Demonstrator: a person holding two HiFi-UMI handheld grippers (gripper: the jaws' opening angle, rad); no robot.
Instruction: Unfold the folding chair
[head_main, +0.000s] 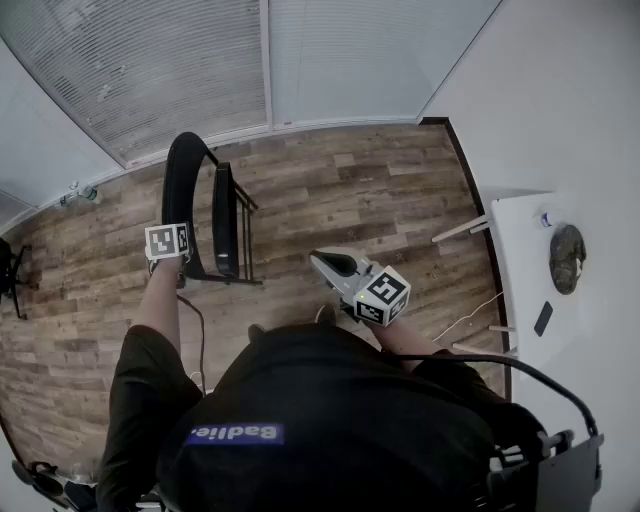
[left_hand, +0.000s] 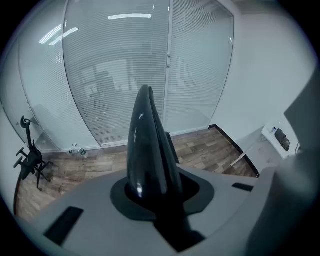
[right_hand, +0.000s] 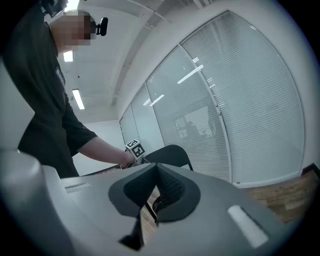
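The black folding chair (head_main: 224, 225) stands folded flat on the wood floor in the head view, its curved backrest (head_main: 180, 190) at the left. My left gripper (head_main: 175, 228) sits at the backrest's edge under its marker cube. In the left gripper view the glossy black backrest (left_hand: 147, 145) rises from between the jaws of the left gripper (left_hand: 155, 200), which is shut on it. My right gripper (head_main: 318, 260) hangs in the air to the right of the chair, shut and empty. In the right gripper view the right gripper (right_hand: 156, 172) faces the chair (right_hand: 172, 154).
A white table (head_main: 520, 260) stands at the right wall with a dark object (head_main: 567, 257) and a phone (head_main: 543, 318) on it. Glass walls with blinds (head_main: 150, 70) run behind the chair. An office chair base (left_hand: 30, 160) stands far left, with a small bottle (head_main: 80, 192) by the wall.
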